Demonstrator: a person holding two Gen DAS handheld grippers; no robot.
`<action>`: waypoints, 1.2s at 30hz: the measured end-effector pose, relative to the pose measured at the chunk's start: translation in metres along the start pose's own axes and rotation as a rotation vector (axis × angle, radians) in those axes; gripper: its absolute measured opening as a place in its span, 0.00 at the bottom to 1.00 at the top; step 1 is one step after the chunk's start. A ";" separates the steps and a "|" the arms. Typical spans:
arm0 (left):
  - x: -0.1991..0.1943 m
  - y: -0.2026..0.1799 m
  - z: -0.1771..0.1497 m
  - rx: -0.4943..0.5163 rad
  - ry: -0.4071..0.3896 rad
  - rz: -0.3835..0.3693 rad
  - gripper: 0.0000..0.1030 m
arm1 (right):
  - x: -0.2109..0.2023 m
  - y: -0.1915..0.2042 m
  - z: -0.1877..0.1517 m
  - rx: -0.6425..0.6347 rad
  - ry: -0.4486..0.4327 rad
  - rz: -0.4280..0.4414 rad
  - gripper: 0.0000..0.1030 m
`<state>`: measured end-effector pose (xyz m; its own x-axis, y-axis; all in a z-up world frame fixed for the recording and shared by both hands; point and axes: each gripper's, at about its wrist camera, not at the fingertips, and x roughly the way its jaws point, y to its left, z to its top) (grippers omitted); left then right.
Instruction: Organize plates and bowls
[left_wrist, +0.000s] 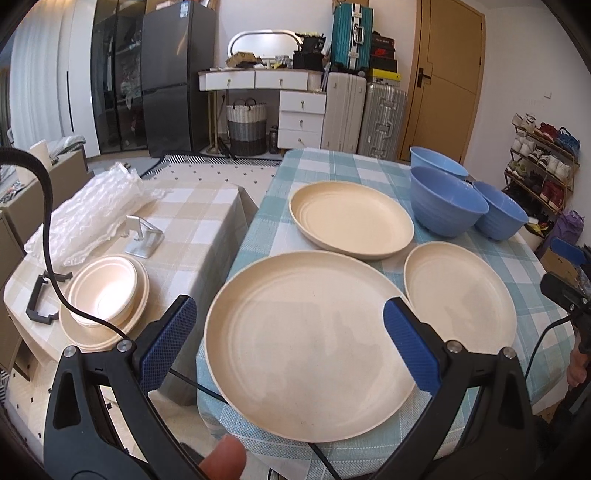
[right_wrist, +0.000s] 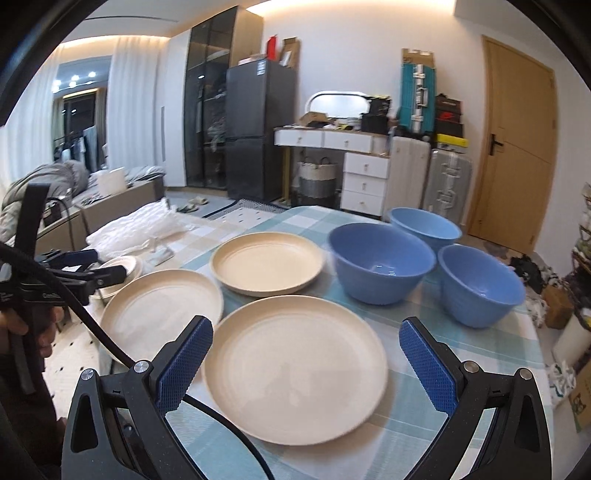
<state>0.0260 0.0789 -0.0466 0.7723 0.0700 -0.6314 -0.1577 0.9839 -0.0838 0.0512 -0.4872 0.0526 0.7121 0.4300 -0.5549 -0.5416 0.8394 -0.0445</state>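
Observation:
Three cream plates lie on the blue checked table (left_wrist: 325, 166): a near left plate (left_wrist: 310, 343) (right_wrist: 162, 310), a near right plate (left_wrist: 461, 299) (right_wrist: 295, 373) and a far plate (left_wrist: 351, 218) (right_wrist: 267, 264). Three blue bowls (left_wrist: 447, 203) (right_wrist: 380, 264) stand at the far right. My left gripper (left_wrist: 291, 339) is open and empty, its fingers on either side of the near left plate. My right gripper (right_wrist: 306, 365) is open and empty above the near right plate. The left gripper also shows in the right wrist view (right_wrist: 107, 271).
A lower side table (left_wrist: 207, 206) with a beige checked cloth stands on the left. It holds a stack of cream bowls and plates (left_wrist: 103, 295), bubble wrap (left_wrist: 96, 206) and a metal stand (left_wrist: 144, 236). A shoe rack (left_wrist: 543, 158) is at the far right.

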 end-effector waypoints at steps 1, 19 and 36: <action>0.004 -0.002 -0.001 0.000 0.011 0.003 0.98 | 0.004 0.005 0.003 -0.010 0.012 0.017 1.00; 0.033 0.023 -0.008 -0.090 0.080 0.007 0.98 | 0.056 0.059 0.041 -0.105 0.117 0.238 1.00; 0.051 0.032 -0.017 -0.126 0.116 -0.006 0.98 | 0.120 0.081 0.052 -0.243 0.277 0.315 1.00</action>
<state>0.0501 0.1116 -0.0945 0.6987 0.0377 -0.7144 -0.2348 0.9554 -0.1792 0.1164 -0.3500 0.0256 0.3689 0.5186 -0.7714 -0.8240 0.5664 -0.0133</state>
